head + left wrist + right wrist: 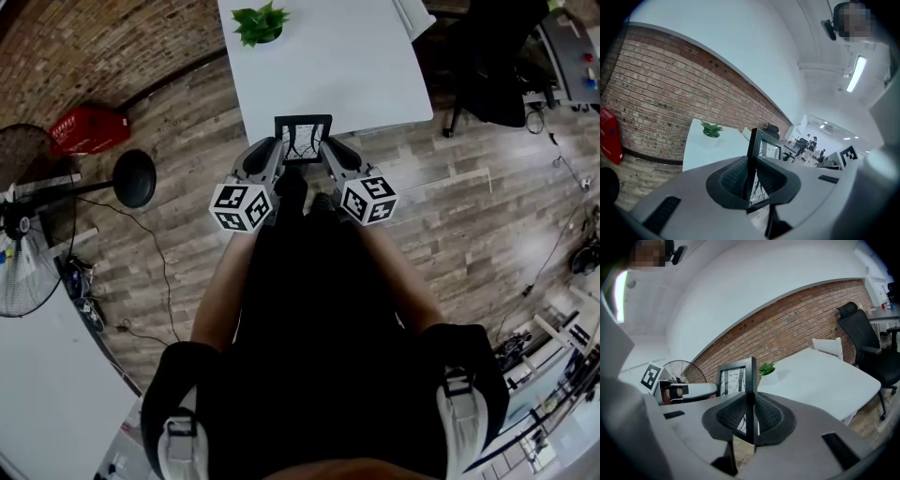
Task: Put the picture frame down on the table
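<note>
Head view: the picture frame (303, 139) is held upright in the air at the near edge of the white table (347, 66), between the left gripper (277, 150) and the right gripper (330, 150). The frame has a black border around a white print with dark branching lines. A potted plant (260, 22) stands at the far end of the table, well apart from the frame. Left gripper view: the left gripper (751, 180) is clamped on the frame's (762, 146) left border, with both ribbed pads pressed flat against it. The frame stands vertical, its thin black edge facing the camera. Right gripper view: the right gripper (751, 416) is clenched on the opposite border of the frame (736, 376), and the print is partly visible. The table (820, 378) and plant (766, 367) lie beyond. The frame is not resting on the table.
</note>
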`<state>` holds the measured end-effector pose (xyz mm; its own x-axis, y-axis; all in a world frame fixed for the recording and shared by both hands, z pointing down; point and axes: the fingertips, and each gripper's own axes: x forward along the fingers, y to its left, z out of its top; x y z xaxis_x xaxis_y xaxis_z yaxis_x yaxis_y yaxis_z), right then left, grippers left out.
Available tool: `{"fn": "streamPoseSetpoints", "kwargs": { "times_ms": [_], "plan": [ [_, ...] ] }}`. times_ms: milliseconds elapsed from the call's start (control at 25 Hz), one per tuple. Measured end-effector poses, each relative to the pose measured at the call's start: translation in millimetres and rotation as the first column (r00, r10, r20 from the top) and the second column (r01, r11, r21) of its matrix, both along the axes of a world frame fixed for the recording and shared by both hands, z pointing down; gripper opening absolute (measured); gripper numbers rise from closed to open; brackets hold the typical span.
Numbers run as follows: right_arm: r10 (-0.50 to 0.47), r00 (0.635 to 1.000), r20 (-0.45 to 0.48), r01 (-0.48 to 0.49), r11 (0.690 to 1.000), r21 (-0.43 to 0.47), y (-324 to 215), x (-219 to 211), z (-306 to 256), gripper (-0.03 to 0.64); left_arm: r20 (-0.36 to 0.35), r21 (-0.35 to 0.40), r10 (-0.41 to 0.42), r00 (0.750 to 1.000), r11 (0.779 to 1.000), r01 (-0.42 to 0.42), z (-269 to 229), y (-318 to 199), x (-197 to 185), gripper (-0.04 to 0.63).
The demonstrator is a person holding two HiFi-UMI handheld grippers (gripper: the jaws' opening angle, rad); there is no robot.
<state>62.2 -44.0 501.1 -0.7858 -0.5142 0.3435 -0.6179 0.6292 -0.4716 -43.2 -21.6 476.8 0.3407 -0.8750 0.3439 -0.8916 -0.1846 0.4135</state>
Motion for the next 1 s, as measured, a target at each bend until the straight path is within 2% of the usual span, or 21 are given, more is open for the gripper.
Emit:
{"fn": "streamPoseSetpoints", "kwargs": {
  "times_ms": [280, 1000],
  "plan": [
    [0.015, 1.000, 0.002, -0.015, 1.000, -0.007, -25.1, -17.7, 4.9, 0.052, -0.002, -0.008, 0.021, 1.000, 1.000, -0.021, 5.2, -28.2, -18.4, 0.072],
    [0.065, 0.996, -0.066, -0.070, 0.994, -0.078, -68.5, -27.3, 53.6, 0.052, -0.049, -0.098, 0.083, 0.995, 0.991, -0.087, 61.3, -77.1, -29.6, 0.072]
  ]
}}
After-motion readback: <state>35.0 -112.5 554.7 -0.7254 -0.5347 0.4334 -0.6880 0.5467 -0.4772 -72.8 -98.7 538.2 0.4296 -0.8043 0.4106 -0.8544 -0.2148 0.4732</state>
